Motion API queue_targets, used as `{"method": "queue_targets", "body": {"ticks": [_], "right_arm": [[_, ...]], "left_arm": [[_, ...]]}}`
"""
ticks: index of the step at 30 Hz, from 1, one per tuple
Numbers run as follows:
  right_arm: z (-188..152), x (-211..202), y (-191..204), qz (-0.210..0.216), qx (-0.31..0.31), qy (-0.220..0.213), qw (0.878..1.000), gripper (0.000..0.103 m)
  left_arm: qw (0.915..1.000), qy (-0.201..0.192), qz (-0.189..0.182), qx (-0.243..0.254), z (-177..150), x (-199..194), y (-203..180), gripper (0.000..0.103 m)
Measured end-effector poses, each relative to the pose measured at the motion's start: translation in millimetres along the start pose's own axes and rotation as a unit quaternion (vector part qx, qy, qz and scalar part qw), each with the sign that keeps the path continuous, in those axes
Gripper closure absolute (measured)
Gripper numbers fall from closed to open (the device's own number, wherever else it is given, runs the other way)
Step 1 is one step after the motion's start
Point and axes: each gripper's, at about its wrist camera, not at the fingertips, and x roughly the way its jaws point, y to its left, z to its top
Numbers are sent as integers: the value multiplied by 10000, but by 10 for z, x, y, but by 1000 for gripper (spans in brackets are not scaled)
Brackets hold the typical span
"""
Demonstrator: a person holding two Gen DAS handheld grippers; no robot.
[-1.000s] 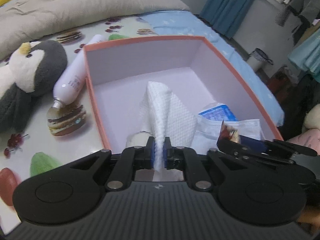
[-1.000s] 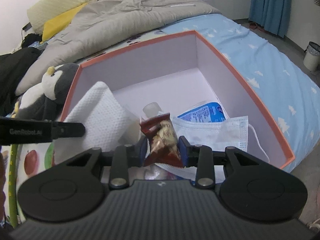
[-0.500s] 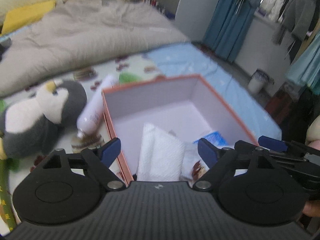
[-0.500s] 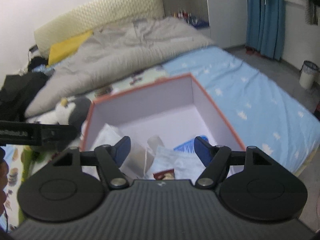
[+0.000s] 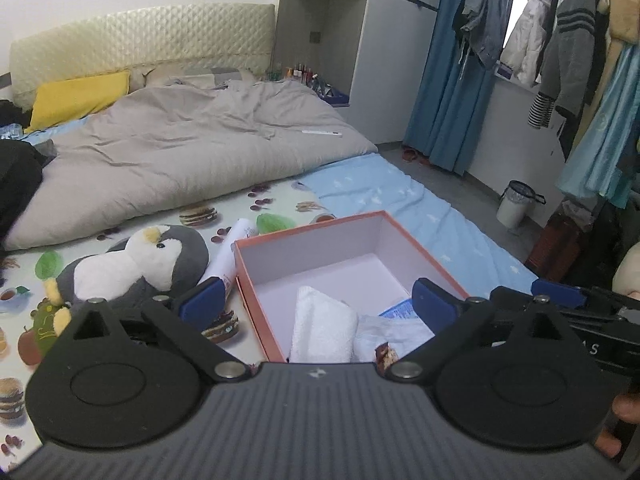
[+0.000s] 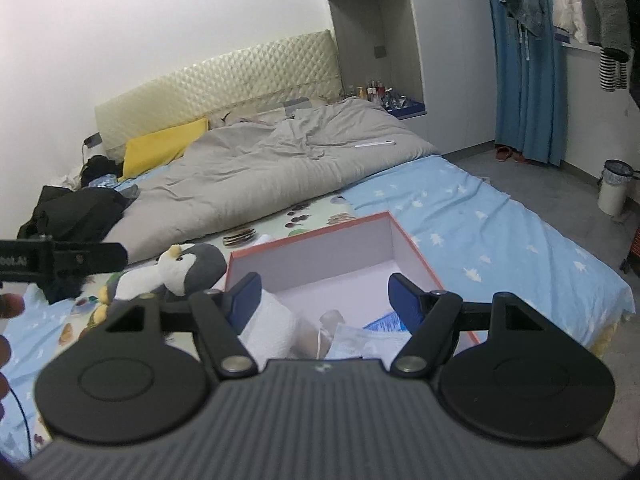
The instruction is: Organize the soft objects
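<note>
A second ago your left tongs (image 5: pixel 316 302) were clenched on the white towel (image 5: pixel 324 330) and your right tongs (image 6: pixel 326 298) on the snack packet (image 5: pixel 387 354), both low inside the box (image 5: pixel 256 304). Now both pairs have let go and sit higher and farther back: the left jaws are opening wide with nothing between them, and the right jaws stand released and empty. The orange-rimmed box rests on the bed (image 5: pixel 400 196) near its foot edge. Inside its near end lie the towel, a face mask (image 5: pixel 394 330), a blue packet (image 5: pixel 398 312) and the snack packet. Outside, the penguin toy (image 5: pixel 140 268) and a white bottle (image 5: pixel 228 260) lie just beside the box's left wall.
</note>
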Motion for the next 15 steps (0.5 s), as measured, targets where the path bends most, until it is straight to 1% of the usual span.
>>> {"method": "queue_targets", "body": {"ticks": [5, 8, 11, 15], "right_arm": [[-160, -226, 23, -100, -25, -2, 9999, 31], [-257, -318, 43, -114, 7, 38, 9999, 31], [-352, -378, 90, -261, -111, 86, 9996, 31], [-485, -473, 121, -248, -58, 177, 9995, 31]], "left_arm": [[9999, 1, -7, -144, -201, -207, 16, 1], [9998, 84, -107, -151, -334, -259, 13, 1], [9999, 140, -44, -63, -460, -281, -16, 1], [9995, 266, -75, -132, -624, -307, -26, 1]]}}
